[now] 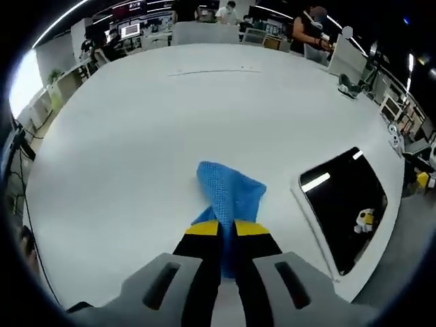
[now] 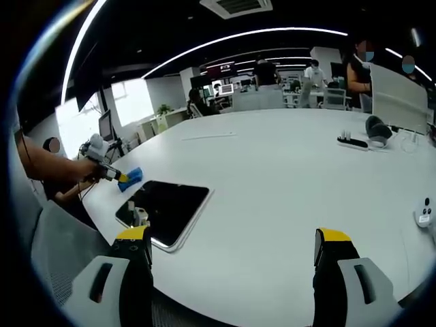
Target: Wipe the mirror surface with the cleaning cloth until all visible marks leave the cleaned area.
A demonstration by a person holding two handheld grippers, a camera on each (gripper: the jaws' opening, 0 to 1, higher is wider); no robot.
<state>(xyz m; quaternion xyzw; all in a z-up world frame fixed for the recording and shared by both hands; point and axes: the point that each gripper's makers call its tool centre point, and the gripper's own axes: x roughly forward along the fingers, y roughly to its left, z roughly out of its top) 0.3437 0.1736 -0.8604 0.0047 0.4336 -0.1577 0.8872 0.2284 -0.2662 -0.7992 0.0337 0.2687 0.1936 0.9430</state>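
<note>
The blue mesh cleaning cloth (image 1: pixel 230 197) hangs bunched from the left gripper (image 1: pixel 227 228), its fingers clamped together on it, over the white counter (image 1: pixel 136 136) beside the dark rectangular mirror (image 1: pixel 344 204). So little bite could let it slip mid-wipe. The right gripper (image 2: pixel 231 245) hovers, fingers wide apart, empty.

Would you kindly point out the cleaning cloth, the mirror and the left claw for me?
cleaning cloth (image 1: pixel 228 192): left gripper view, middle of the blue fabric.
mirror (image 1: pixel 344 201): left gripper view, dark glass centre.
left claw (image 1: pixel 227 228): left gripper view, between its yellow tips.
</note>
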